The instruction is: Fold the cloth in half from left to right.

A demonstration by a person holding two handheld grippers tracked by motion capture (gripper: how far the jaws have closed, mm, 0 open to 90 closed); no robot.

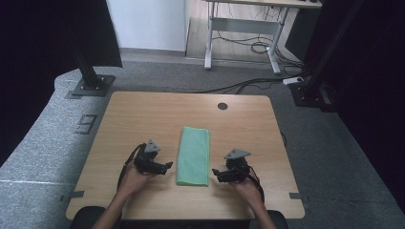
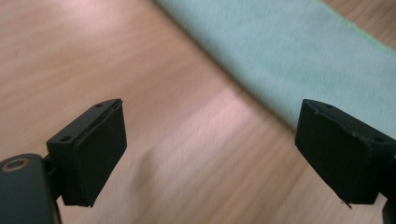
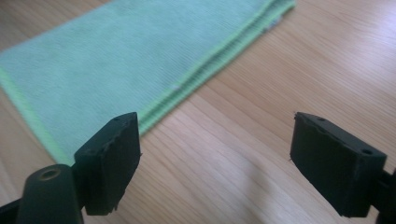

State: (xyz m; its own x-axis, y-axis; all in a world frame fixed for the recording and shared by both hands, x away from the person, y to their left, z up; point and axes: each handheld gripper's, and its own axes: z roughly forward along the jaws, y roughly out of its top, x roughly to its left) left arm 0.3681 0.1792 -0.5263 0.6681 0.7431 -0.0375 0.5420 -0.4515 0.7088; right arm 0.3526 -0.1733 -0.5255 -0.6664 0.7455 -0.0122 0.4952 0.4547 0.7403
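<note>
Both hands at near table (image 1: pixel 143 109) edge. Left gripper (image 1: pixel 168 166) jaws spread wide, bare wood between them; green cloth (image 1: pixel 194 155) just beyond its far jaw. Right gripper (image 1: pixel 215 173) jaws also apart, nothing between; cloth edge behind one jaw. Cloth: folded into a long flat strip, brighter green hem, lying between the two grippers.

The high view looks forward and down from above the person's side, taking in the whole surface (image 1: pixel 143 109). Each gripper view rides low and close, facing along its jaws; all share the green cloth (image 1: pixel 193 155).
</note>
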